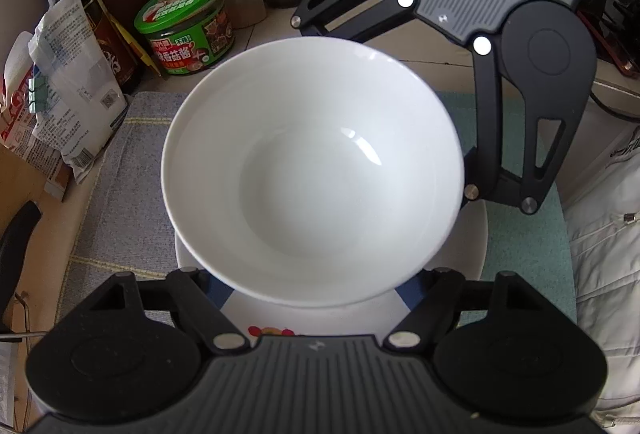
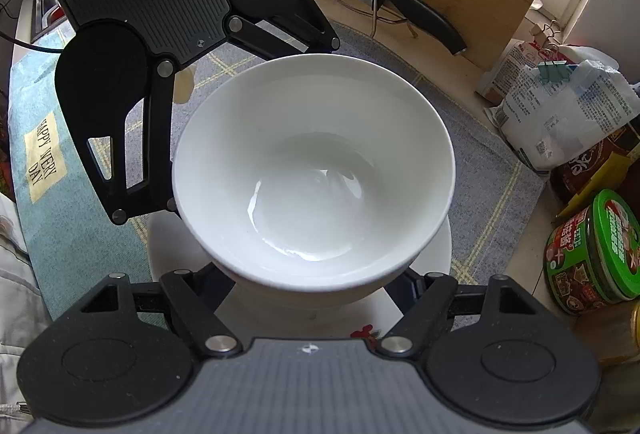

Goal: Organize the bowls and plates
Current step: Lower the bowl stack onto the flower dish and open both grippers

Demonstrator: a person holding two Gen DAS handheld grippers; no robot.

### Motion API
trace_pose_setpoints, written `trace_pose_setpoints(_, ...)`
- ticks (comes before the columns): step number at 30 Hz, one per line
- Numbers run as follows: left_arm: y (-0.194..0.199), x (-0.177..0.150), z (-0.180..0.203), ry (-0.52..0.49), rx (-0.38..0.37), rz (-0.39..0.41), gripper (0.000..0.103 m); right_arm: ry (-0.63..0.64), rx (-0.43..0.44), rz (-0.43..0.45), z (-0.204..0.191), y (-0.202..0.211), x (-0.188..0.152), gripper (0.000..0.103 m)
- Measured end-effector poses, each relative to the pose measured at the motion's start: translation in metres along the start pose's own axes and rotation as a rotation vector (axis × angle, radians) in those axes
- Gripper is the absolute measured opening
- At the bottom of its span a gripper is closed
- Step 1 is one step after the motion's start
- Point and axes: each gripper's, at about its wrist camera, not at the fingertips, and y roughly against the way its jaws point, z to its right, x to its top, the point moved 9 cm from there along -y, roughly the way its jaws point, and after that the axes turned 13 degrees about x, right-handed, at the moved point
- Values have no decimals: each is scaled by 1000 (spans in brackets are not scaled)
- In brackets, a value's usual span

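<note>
Bowl (image 1: 312,170), white and empty, sits between the 2 grippers, above a white plate (image 1: 472,246) on a grey cloth (image 1: 120,162). It stands upright, mouth up; being round, it has no long axis. The left gripper (image 1: 312,290) and the right gripper (image 2: 312,286) each straddle its base from opposite sides, fingertips hidden under the rim, so whether either clamps it I cannot tell.

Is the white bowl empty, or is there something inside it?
Empty. Both wrist views look straight into the white bowl and show only its bare glossy bottom with light reflections; no food or liquid is visible.
</note>
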Motion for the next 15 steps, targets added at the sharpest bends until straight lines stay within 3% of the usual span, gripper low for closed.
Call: trace_pose_setpoints(15, 1, 0, -2, 8, -5, 4, 79, 10, -13, 2, -2, 0, 0, 83)
